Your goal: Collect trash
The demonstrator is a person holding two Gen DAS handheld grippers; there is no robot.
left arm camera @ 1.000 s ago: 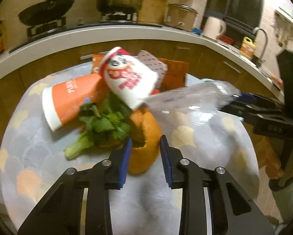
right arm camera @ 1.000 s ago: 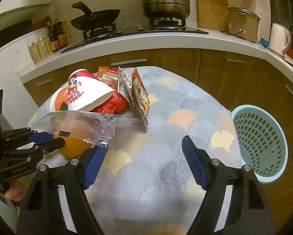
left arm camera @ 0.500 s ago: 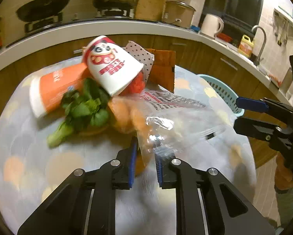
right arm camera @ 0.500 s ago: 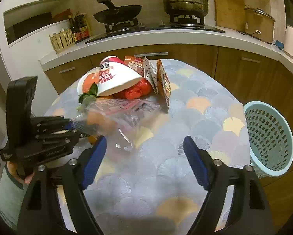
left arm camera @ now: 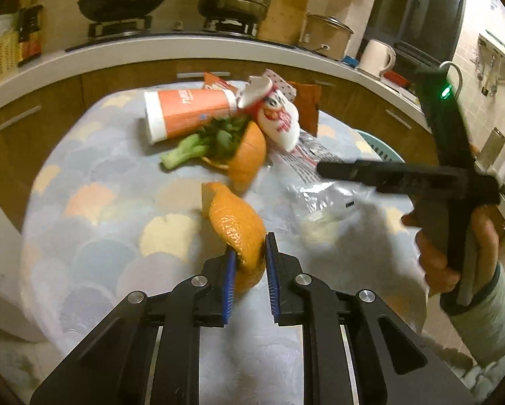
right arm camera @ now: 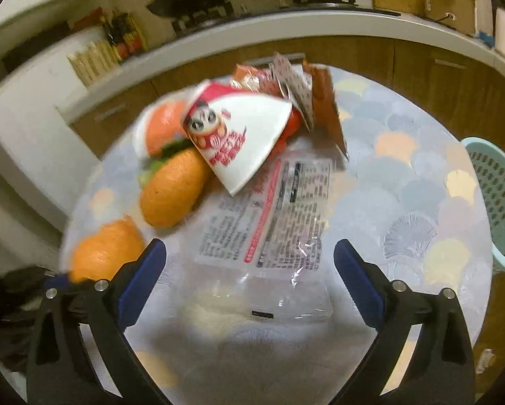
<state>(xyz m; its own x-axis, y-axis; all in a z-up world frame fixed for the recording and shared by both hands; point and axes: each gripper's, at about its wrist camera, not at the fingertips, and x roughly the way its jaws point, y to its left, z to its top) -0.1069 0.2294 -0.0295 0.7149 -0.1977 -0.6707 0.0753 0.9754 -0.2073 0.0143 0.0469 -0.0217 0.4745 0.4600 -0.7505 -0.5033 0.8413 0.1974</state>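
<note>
My left gripper (left arm camera: pixel 249 266) is shut on a piece of orange peel (left arm camera: pixel 239 226) and holds it over the round table (left arm camera: pixel 93 202). The peel also shows in the right wrist view (right arm camera: pixel 107 253). My right gripper (right arm camera: pixel 250 280) is open above a clear plastic wrapper (right arm camera: pixel 272 222) that lies flat on the table; the wrapper also shows in the left wrist view (left arm camera: pixel 323 185). Behind lie a second orange peel (left arm camera: pixel 249 155), a green vegetable (left arm camera: pixel 201 141), an orange paper cup (left arm camera: pixel 185 111) and a white cartoon paper cup (right arm camera: pixel 242 135).
A light blue trash basket (right arm camera: pixel 498 202) stands off the table's right edge. Snack packets (right arm camera: pixel 306 101) lean at the table's far side. A kitchen counter (left arm camera: pixel 185 50) with a wok, pots and a kettle curves behind.
My left gripper pulled back with the orange peel in its jaws. The clear wrapper came free and now lies flat on the table. My right gripper moved over the wrapper.
</note>
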